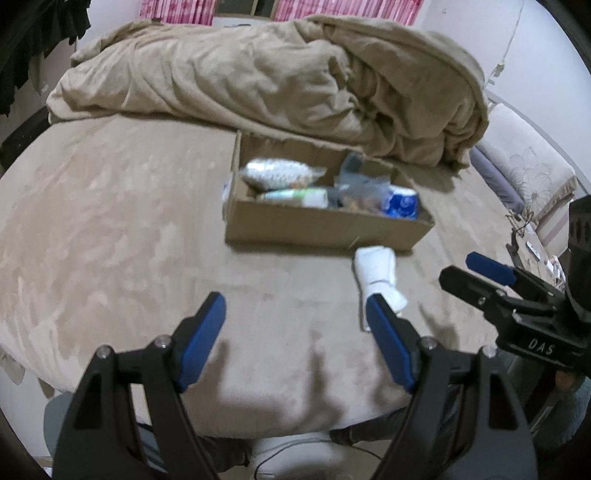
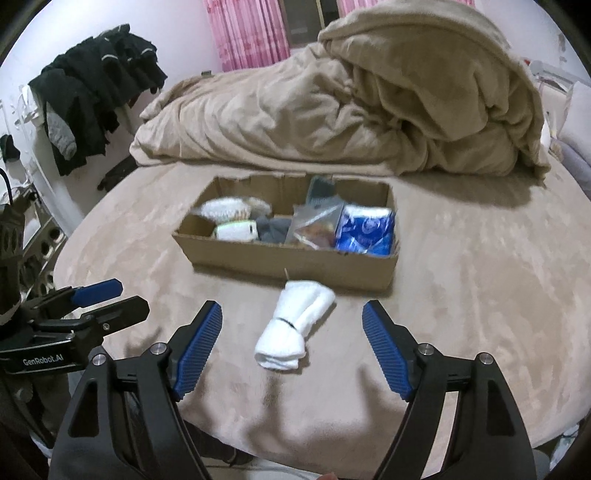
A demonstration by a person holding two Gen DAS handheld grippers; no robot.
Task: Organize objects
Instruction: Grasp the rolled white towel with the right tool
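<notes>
A rolled pair of white socks [image 2: 291, 328] lies on the beige bed just in front of an open cardboard box [image 2: 288, 258]. The socks also show in the left wrist view [image 1: 378, 273], in front of the box [image 1: 317, 229]. The box holds a blue packet [image 2: 365, 229], a clear bag of snacks [image 2: 314, 230], grey cloth [image 2: 271, 229] and white packets [image 2: 225, 210]. My right gripper [image 2: 293, 354] is open and empty, with the socks lying between its fingers. My left gripper [image 1: 295, 343] is open and empty, left of the socks.
A crumpled beige blanket [image 2: 369, 103] is heaped behind the box. Dark clothes [image 2: 96, 85] hang at the left wall. Pink curtains [image 2: 251, 33] are at the back. The bed's front edge [image 2: 295, 443] runs just under my grippers.
</notes>
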